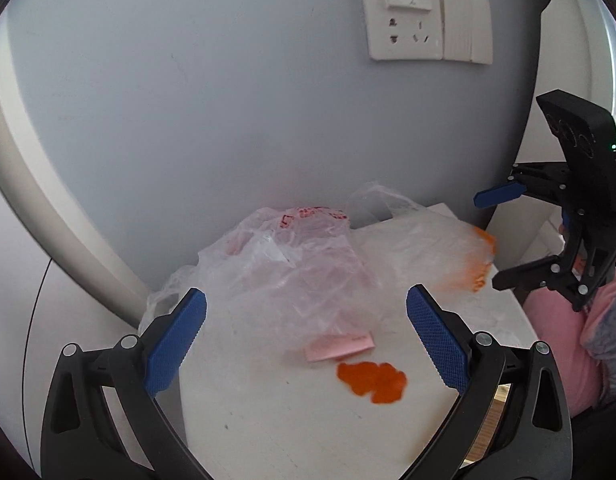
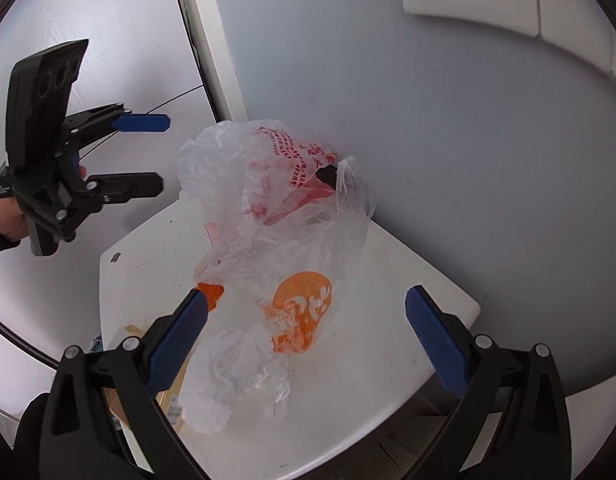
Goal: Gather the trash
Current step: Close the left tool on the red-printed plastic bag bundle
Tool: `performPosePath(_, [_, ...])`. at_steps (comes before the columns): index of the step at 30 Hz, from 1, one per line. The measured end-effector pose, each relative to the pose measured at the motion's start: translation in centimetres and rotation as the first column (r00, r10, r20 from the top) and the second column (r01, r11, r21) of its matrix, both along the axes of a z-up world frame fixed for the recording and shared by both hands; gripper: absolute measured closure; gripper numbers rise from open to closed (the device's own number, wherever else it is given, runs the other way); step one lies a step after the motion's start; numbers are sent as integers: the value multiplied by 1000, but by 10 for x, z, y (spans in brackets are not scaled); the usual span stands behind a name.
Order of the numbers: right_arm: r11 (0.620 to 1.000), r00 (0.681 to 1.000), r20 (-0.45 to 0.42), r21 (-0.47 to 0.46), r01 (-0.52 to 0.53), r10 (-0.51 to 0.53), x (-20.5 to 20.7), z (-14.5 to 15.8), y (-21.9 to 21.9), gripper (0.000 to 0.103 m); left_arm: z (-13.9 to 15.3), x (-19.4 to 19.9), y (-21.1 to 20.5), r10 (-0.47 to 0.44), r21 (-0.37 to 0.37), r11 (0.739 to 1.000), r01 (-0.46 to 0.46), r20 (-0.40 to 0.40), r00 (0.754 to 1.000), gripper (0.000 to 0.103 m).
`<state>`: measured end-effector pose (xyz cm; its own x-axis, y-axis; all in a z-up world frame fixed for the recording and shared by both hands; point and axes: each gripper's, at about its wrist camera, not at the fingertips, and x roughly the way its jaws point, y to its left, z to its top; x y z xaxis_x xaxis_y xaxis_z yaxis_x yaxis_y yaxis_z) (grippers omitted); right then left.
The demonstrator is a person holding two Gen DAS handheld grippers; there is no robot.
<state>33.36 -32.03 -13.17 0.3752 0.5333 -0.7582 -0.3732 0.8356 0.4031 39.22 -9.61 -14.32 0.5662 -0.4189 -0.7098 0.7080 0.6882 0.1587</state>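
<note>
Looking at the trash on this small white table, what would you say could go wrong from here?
1. The orange peel and pink paper slip lie loose outside the plastic bags; lifting only the bags would likely leave them behind.
2. The bags are thin and crumpled, so the open right gripper may pinch one layer and slip.
3. The open left gripper could nudge the peel off the table.

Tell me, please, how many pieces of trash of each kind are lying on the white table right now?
Clear plastic bags: 2 – red-printed bag, orange-printed bag
Orange peel pieces: 1 – orange peel
Pink paper slips: 1 – pink slip
Total: 4, all on the white table. Anything hidden under the bags cannot be counted.
</note>
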Motion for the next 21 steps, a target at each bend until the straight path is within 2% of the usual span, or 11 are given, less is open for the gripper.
performPosePath(7, [1000, 999, -32, -4, 7, -7, 14, -21, 7, 7, -30, 35, -8, -31, -3, 1000, 31, -59, 998, 6])
performPosePath(14, [999, 998, -60, 10, 34, -34, 24, -33, 11, 7, -49, 46, -12, -36, -13, 999, 35, -94, 995, 6])
performPosePath(15, [999, 997, -73, 21, 39, -37, 25, -35, 11, 8, -50, 46, -13, -35, -9, 999, 35, -90, 995, 7])
performPosePath(16, [999, 996, -82, 32, 41, -38, 26, -36, 11, 10, -51, 46, -14, -38, -3, 999, 38, -87, 995, 13])
performPosePath(17, [999, 996, -83, 29, 45, -42, 27, -37, 12, 25, -52, 48, -13, -41, 1, 999, 41, -88, 995, 18])
performPosePath(18, [999, 995, -89, 22, 47, -45, 28, -39, 13, 48, -52, 50, -14, -37, 6, 999, 38, -88, 995, 31])
performPosePath(19, [998, 994, -93, 11, 56, -55, 28, -39, 13, 55, -54, 49, -16, -31, 11, 999, 32, -85, 996, 43])
performPosePath(20, [998, 993, -96, 6, 67, -67, 29, -40, 13, 58, -54, 50, -17, -26, 8, 1000, 27, -86, 996, 48])
performPosePath(21, [997, 992, -101, 15, 72, -70, 29, -41, 12, 61, -53, 51, -17, -24, 7, 1000, 24, -89, 996, 59])
